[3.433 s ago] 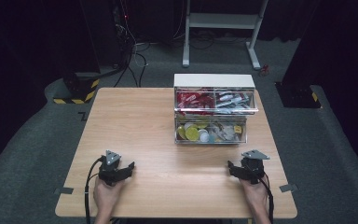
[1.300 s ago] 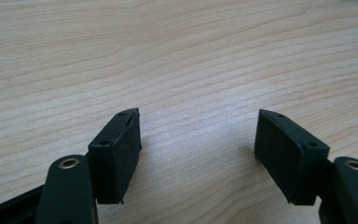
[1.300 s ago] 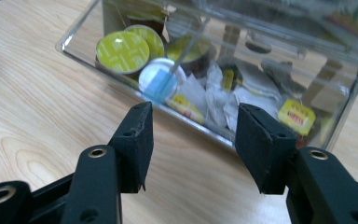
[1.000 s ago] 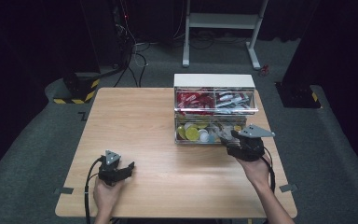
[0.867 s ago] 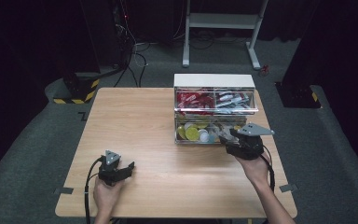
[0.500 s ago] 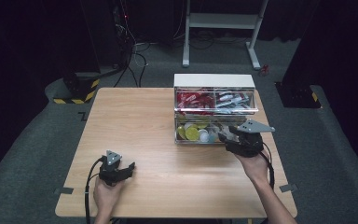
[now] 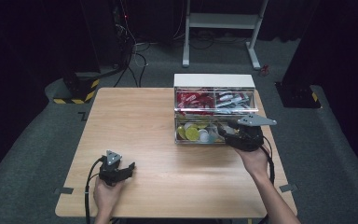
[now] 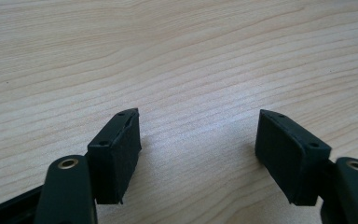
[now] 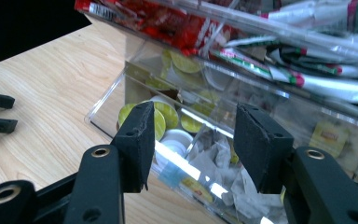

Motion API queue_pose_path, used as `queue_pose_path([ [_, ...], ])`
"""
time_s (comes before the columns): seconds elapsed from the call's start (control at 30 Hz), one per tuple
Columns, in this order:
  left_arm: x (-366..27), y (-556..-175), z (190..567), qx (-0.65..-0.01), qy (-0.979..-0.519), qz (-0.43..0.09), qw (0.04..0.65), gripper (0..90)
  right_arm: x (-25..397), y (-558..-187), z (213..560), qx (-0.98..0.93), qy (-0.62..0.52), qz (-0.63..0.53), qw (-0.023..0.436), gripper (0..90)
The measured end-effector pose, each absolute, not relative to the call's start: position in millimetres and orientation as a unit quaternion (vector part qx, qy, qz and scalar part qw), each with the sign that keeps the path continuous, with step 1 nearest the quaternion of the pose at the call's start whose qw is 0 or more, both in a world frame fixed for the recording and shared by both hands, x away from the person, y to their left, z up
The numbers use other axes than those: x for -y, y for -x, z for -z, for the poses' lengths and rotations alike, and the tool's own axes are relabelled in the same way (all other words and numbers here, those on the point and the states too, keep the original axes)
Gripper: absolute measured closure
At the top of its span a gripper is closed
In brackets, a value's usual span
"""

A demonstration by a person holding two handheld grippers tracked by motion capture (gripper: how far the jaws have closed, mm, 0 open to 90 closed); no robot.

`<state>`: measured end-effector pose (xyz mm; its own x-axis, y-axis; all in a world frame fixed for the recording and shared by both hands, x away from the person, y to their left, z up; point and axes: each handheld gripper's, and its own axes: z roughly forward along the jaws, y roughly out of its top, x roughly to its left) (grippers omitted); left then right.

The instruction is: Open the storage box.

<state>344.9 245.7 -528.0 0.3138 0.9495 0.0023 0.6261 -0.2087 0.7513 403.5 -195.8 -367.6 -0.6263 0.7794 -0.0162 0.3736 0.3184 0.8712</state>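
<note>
The right gripper (image 7: 224,134) is held at the front of the clear drawer box (image 7: 214,109), its jaws parted and empty, just short of the lower drawer (image 9: 177,154). Straight ahead of the jaws, yellow-lidded capsules (image 9: 161,116) and paper sachets (image 9: 214,172) are seen through the drawer wall. Above them, red packets (image 9: 168,23) carry white lettering that cannot be read. The left gripper (image 7: 121,170) is rested on the table (image 7: 144,121), well apart from the box, jaws wide and empty.
</note>
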Motion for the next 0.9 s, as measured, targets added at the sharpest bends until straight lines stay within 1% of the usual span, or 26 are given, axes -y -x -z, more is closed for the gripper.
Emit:
queue_pose_path([
  [0.23,-245.7,-344.9,528.1,-0.533,-0.738,-0.243,0.334,31.3,189.0,-410.2,361.2,-0.782,-0.366,-0.453,0.225,48.1],
  [0.9,-245.8,-345.0,528.2,-0.534,-0.737,-0.242,0.336,31.2,185.8,-418.8,349.6,-0.779,-0.368,-0.453,0.230,47.0],
])
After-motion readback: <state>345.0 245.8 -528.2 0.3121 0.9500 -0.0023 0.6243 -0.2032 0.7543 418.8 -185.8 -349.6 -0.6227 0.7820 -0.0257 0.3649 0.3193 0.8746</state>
